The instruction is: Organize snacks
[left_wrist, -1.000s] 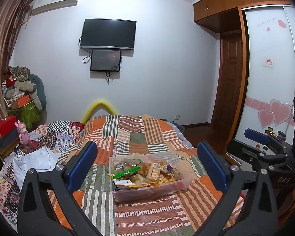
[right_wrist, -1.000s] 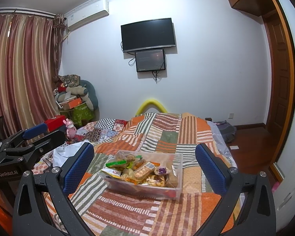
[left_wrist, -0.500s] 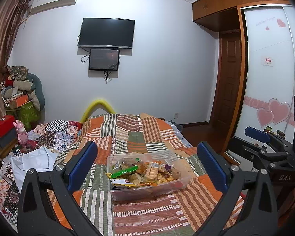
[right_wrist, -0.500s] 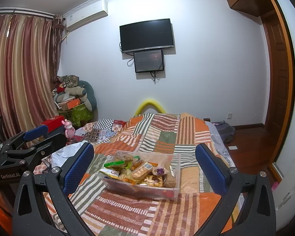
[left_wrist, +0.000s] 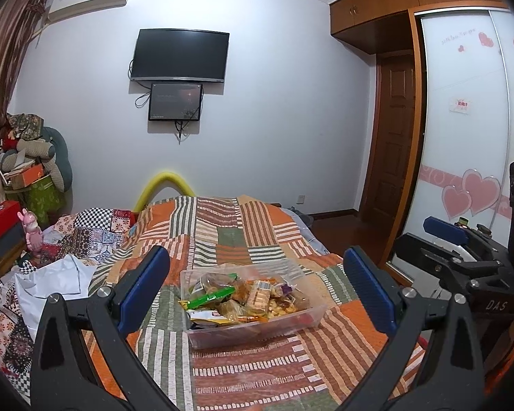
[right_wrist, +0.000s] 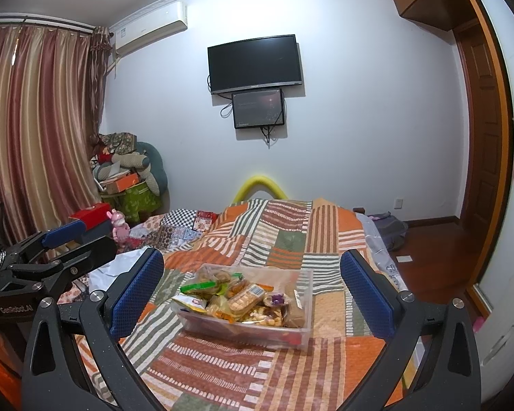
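Both views have eased back a touch and the snack bin (left_wrist: 253,308) now sits a little lower between my fingers, on the striped patchwork bedspread (left_wrist: 229,239). Packet print is too small to read. I can read "DAS" on the right gripper (left_wrist: 493,304) from the left view; "GenRobot.AI" on the left gripper (right_wrist: 17,308) from the right. Both spread wide, gripping nothing, touching nothing
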The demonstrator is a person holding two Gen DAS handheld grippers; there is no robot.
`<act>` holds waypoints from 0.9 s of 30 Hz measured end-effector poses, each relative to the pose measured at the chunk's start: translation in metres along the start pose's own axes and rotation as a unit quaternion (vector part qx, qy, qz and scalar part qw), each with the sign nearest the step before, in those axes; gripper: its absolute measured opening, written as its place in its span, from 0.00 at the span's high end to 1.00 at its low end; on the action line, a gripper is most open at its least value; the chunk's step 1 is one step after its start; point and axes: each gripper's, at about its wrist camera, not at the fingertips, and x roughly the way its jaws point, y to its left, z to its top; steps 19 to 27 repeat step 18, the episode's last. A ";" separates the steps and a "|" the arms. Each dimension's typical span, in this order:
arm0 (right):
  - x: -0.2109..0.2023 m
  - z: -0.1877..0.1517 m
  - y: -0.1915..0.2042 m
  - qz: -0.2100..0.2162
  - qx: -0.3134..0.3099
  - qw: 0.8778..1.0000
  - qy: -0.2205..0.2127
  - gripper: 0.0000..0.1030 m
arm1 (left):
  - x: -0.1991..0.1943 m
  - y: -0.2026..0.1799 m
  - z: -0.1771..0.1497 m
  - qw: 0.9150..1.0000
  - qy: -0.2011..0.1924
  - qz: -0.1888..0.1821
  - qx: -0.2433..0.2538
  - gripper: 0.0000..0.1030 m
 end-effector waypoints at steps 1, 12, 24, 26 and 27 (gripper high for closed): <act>0.000 0.000 0.000 -0.001 0.001 1.000 0.000 0.00 | 0.000 0.000 0.000 1.000 0.000 0.000 0.001 0.00; 0.002 -0.001 -0.002 0.002 0.005 1.000 0.007 0.00 | 0.002 0.002 -0.001 1.000 0.008 -0.003 -0.010 0.00; 0.003 -0.003 -0.002 0.004 0.008 1.000 0.010 0.00 | 0.003 -0.001 -0.003 1.000 0.011 -0.005 -0.005 0.00; 0.003 -0.003 -0.002 0.004 0.008 1.000 0.010 0.00 | 0.003 -0.001 -0.003 1.000 0.011 -0.005 -0.005 0.00; 0.003 -0.003 -0.002 0.004 0.008 1.000 0.010 0.00 | 0.003 -0.001 -0.003 1.000 0.011 -0.005 -0.005 0.00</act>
